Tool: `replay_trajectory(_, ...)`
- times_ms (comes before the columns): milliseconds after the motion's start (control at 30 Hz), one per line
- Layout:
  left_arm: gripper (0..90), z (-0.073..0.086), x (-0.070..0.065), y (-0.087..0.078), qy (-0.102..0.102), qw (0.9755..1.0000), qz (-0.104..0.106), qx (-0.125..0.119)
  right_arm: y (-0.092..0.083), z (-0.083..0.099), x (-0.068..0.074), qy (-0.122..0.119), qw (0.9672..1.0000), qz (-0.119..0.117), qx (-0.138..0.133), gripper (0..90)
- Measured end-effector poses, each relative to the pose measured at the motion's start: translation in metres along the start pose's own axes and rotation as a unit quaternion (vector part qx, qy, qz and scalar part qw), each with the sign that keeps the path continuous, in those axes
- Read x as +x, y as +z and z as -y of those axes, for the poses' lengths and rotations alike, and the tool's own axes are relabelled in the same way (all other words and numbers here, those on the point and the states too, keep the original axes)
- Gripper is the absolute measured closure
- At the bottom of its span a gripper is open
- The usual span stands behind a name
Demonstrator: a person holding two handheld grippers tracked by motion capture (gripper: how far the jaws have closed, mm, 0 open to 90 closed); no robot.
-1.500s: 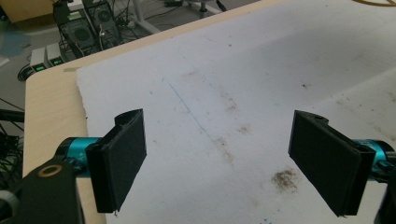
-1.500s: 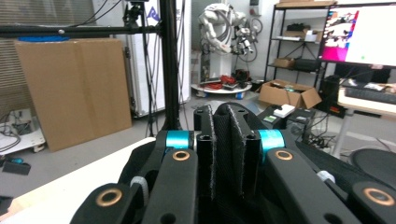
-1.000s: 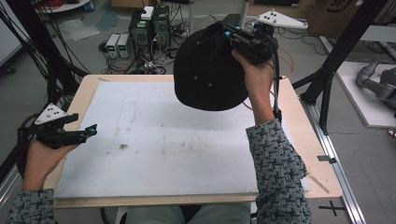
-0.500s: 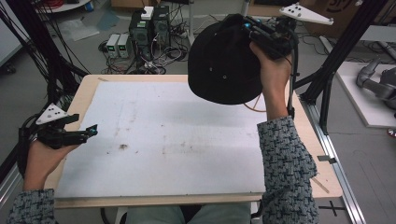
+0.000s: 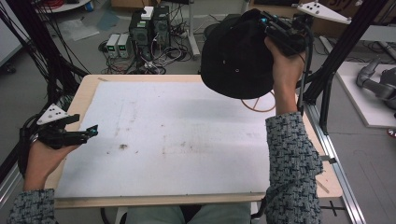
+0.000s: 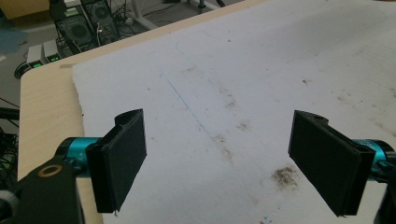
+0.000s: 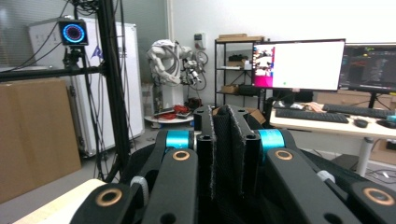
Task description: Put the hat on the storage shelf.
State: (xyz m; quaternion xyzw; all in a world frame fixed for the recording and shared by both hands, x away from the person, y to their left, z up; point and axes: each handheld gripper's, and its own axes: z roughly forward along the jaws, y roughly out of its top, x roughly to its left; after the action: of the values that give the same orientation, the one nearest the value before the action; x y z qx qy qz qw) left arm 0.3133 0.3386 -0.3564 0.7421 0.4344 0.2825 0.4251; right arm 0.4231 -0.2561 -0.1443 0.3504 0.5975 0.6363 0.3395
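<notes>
A black cap (image 5: pixel 236 56) hangs high above the table's far right side, its crown facing the high camera. My right gripper (image 5: pixel 271 22) is shut on the cap's edge; in the right gripper view black fabric (image 7: pixel 227 140) is pinched between the closed jaws, and that gripper (image 7: pixel 227 122) points out into the room. My left gripper (image 5: pixel 91 132) rests at the table's left edge, open, with nothing between its jaws. In the left gripper view the wide-apart pads (image 6: pixel 122 156) frame the stained white mat (image 6: pixel 243 93), and the left gripper (image 6: pixel 224 163) holds nothing.
A white mat (image 5: pixel 187 140) covers the wooden table (image 5: pixel 81 95). A thin wooden ring (image 5: pixel 258 103) lies at the mat's far right, partly under the cap. Black frame posts (image 5: pixel 336 51) stand to the right; computers and cables (image 5: pixel 149 32) sit beyond the far edge.
My right hand has lifted the cap higher and carried it further right and away. The left gripper has stayed still.
</notes>
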Motion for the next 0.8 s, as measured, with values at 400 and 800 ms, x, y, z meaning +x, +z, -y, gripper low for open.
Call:
replay_trajectory(400, 19.5, 0.001, 0.001, 0.000, -0.002, 1.0000, -0.001, 0.001, 0.001, -0.001, -0.025, -0.004, 0.9992, 0.040, 0.006, 82.9)
replay_trajectory(800, 19.5, 0.002, -0.001, 0.000, 0.002, 1.0000, -0.002, 0.001, 0.007, 0.005, -0.055, 0.016, 0.9975, 0.068, 0.009, 82.9)
